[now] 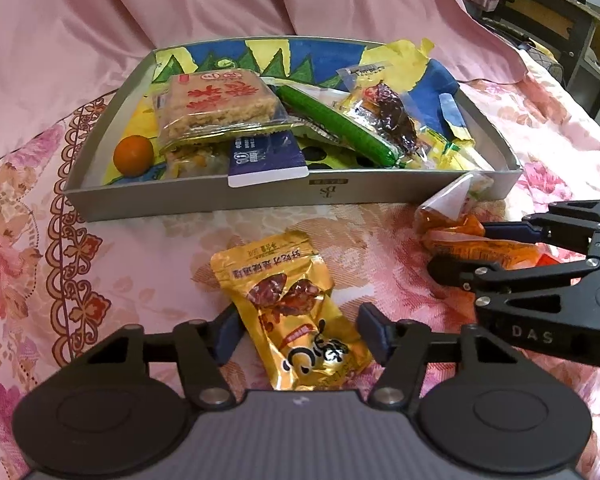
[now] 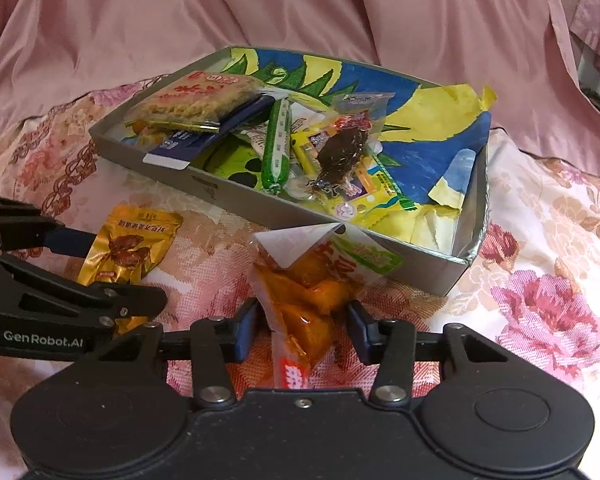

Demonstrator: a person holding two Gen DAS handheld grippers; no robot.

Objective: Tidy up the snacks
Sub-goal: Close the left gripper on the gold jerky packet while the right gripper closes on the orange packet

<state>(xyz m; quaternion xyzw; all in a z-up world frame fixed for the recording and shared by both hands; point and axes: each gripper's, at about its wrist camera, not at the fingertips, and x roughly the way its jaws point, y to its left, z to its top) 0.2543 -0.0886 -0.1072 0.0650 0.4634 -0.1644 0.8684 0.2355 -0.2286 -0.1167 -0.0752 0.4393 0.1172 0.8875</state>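
My left gripper [image 1: 298, 334] stands wide open astride the gold packet [image 1: 290, 312]; my right gripper [image 2: 302, 330] gapes likewise around the orange packet [image 2: 300, 304] (neither pinched). Both lie on the floral bedspread [image 1: 80, 264], before the grey tray [image 1: 260, 202] of snacks.

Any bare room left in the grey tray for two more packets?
Free: the grey cardboard tray's right end, bare blue-yellow lining between dark dried-fruit packet and the right wall. Crowded: left and centre, around the rice-cracker pack and green sausage stick.
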